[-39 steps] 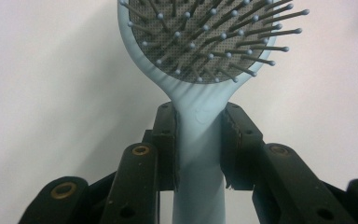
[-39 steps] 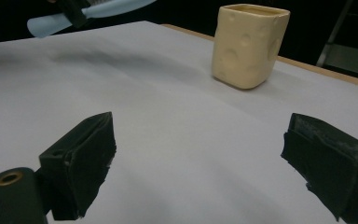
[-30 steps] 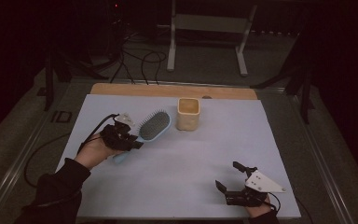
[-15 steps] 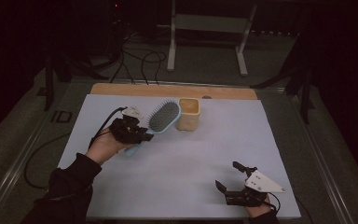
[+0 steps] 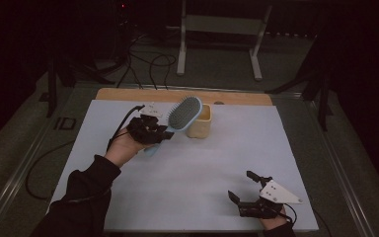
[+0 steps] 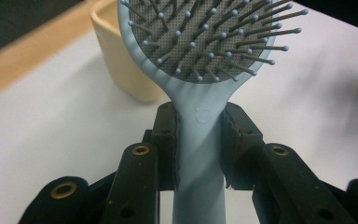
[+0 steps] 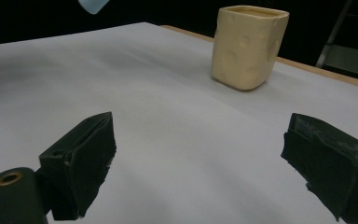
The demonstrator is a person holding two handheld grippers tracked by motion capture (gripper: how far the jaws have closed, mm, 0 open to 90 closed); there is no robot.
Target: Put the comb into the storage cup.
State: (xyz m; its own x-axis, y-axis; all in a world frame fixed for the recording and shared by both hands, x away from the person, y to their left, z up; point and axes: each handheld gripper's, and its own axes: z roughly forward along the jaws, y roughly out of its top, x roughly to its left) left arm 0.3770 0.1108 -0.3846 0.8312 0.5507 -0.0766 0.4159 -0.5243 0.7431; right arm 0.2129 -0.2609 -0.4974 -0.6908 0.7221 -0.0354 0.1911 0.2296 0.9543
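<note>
Hairbrush point(image 5: 184, 112) carried closer to cup point(image 5: 201, 121), clamped in left gripper point(image 5: 164, 133), right gripper point(image 5: 243, 187) unmoved, wide open, empty

No text, label, brand name or number can be read anywhere on the table. The hairbrush point(image 6: 200, 116) carries a small embossed mark on its neck (too faint to make out).
</note>
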